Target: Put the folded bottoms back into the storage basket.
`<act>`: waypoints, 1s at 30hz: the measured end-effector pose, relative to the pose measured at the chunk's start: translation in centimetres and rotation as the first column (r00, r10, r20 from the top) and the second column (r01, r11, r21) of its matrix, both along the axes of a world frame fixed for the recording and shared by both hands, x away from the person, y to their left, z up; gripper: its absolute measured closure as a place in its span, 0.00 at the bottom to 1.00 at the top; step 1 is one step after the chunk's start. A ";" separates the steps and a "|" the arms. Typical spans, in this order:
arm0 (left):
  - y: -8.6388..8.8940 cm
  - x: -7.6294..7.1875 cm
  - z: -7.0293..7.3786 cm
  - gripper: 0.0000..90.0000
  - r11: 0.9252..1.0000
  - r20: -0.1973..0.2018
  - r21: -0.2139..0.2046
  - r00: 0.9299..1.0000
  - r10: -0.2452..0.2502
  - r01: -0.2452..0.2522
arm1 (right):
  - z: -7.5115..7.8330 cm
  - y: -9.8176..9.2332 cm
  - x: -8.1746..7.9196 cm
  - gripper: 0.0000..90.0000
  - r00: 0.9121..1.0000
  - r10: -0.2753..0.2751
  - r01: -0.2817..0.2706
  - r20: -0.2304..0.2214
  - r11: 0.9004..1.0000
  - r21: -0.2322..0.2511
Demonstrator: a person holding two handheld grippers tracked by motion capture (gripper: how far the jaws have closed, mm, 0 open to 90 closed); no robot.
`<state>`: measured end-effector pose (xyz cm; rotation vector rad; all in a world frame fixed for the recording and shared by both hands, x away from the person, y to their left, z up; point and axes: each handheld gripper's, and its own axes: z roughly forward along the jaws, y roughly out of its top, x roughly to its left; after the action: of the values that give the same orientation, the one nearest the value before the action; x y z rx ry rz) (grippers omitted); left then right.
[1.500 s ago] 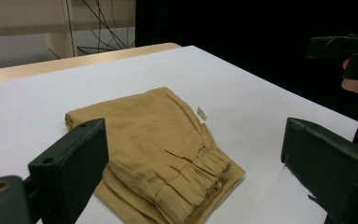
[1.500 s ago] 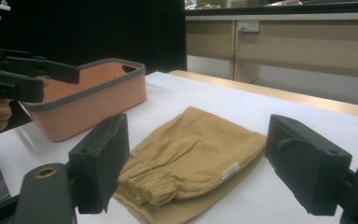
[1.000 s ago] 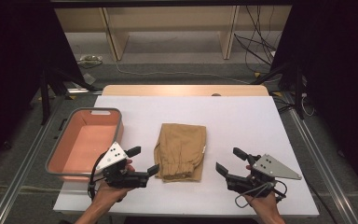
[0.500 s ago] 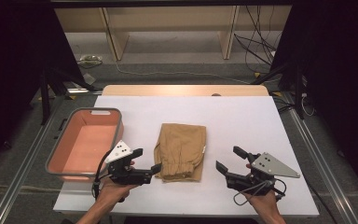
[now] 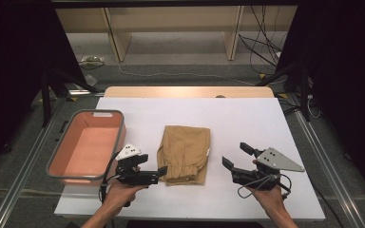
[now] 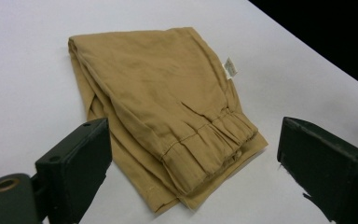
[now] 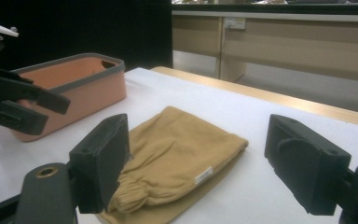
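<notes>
Folded tan cloth trousers (image 5: pixel 184 153) flat on white table (image 5: pixel 247 118). Left gripper (image 5: pixel 153 172) just beside waistband, jaws apart, nothing held. Right gripper (image 5: pixel 235 157) likewise agape.

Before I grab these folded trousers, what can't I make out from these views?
- Trousers: underside and inner folds, hidden by the top layer in each view.
- Label: print too small, left gripper view.
- Bin: near inside wall hidden by its own rim, high view.
- Right gripper: finger tips cut off by the bottom edge, right gripper view.
</notes>
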<state>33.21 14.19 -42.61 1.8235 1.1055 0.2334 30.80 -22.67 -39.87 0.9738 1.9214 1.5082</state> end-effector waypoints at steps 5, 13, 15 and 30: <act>-0.1 0.3 -0.3 0.11 1.000 -0.051 -0.007 0.999 0.010 -0.011 | -0.1 0.0 1.1 0.26 1.000 -0.008 0.008 -0.014 1.000 -0.005; -0.1 0.7 -0.6 0.13 0.999 -0.117 -0.024 0.992 0.039 -0.043 | -0.4 0.1 2.5 0.26 0.999 -0.018 0.018 -0.032 1.000 -0.016; 0.0 0.9 -0.7 0.13 0.998 -0.140 -0.043 0.989 0.045 -0.051 | -0.5 0.2 2.8 0.26 0.999 -0.018 0.017 -0.038 1.000 -0.022; -0.3 1.7 -1.5 0.12 0.995 -0.235 -0.021 0.968 0.086 -0.094 | -1.6 1.1 6.0 0.26 0.996 -0.032 0.027 -0.088 0.998 -0.058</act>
<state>34.89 13.91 -44.14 1.8068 1.3499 0.0532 36.78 -21.61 -41.43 1.0564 1.9909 1.4080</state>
